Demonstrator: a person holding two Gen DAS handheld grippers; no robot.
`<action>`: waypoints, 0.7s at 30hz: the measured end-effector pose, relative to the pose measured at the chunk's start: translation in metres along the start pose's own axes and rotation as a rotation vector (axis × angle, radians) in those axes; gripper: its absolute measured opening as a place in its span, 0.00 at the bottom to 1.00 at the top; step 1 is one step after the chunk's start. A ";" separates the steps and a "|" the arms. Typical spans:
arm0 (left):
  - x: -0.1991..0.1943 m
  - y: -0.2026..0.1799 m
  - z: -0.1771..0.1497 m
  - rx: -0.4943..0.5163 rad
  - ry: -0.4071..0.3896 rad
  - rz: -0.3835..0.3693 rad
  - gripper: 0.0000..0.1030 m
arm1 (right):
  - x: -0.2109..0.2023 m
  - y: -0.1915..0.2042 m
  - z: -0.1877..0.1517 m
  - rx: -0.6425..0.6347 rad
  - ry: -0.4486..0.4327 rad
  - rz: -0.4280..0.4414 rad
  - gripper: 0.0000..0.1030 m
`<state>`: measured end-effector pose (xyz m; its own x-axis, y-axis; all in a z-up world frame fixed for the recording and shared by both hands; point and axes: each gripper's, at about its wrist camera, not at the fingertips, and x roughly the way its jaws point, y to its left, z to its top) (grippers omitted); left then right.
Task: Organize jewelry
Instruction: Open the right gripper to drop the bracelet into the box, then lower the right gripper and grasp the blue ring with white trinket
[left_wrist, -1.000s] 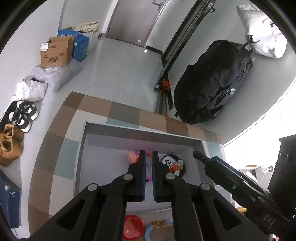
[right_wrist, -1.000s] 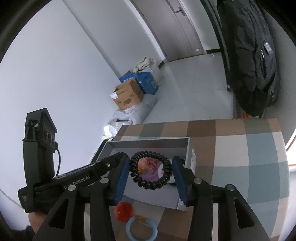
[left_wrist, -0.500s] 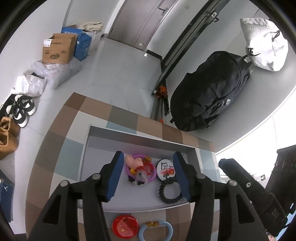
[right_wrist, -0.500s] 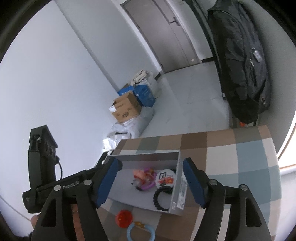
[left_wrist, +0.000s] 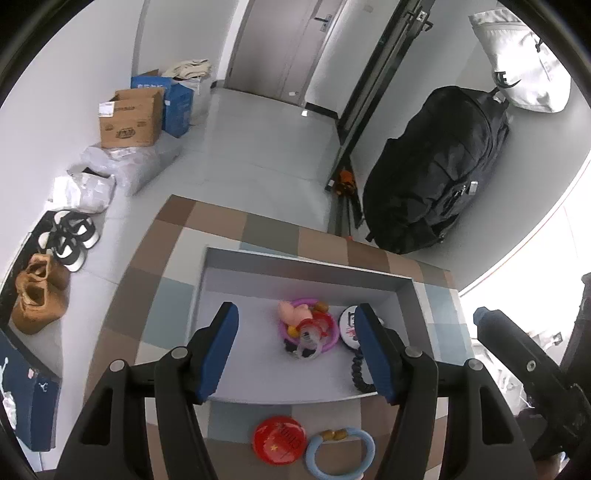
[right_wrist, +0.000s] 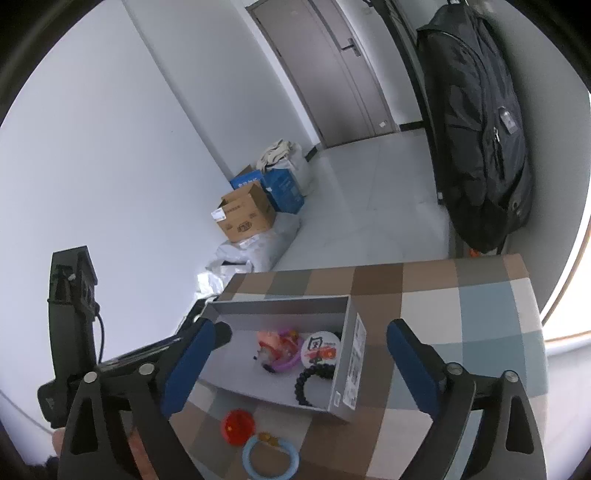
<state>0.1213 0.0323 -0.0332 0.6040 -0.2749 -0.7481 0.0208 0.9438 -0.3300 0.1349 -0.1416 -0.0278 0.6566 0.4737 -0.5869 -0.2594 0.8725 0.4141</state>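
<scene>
Matt grey cardboard box (left_wrist: 306, 267) on checked cloth (left_wrist: 177, 236); glossy red badge (left_wrist: 279, 439).

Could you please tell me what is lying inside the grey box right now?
Inside the grey box: a pink ring with charms, a round white badge and a black coiled band. Whatever lies beneath the charm pile is hidden.

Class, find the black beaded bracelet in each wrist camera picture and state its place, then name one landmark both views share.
Left wrist view: black beaded bracelet lies in the grey box's near right corner, partly behind the gripper's right finger.
Right wrist view: black beaded bracelet lies at lower centre, against the box's right wall.
Shared landmark: the red disc in front of the box.
</scene>
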 end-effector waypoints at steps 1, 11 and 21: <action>-0.002 0.001 -0.001 -0.002 -0.005 0.004 0.59 | -0.001 0.001 -0.001 -0.003 -0.001 -0.004 0.95; -0.026 -0.002 -0.016 0.032 -0.091 0.072 0.73 | -0.007 0.011 -0.017 -0.073 0.010 -0.027 1.00; -0.043 -0.001 -0.032 0.037 -0.127 0.133 0.82 | -0.016 0.017 -0.035 -0.115 0.032 -0.050 1.00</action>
<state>0.0699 0.0371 -0.0189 0.6990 -0.1239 -0.7043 -0.0384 0.9770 -0.2100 0.0958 -0.1299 -0.0356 0.6485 0.4317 -0.6270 -0.3078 0.9020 0.3027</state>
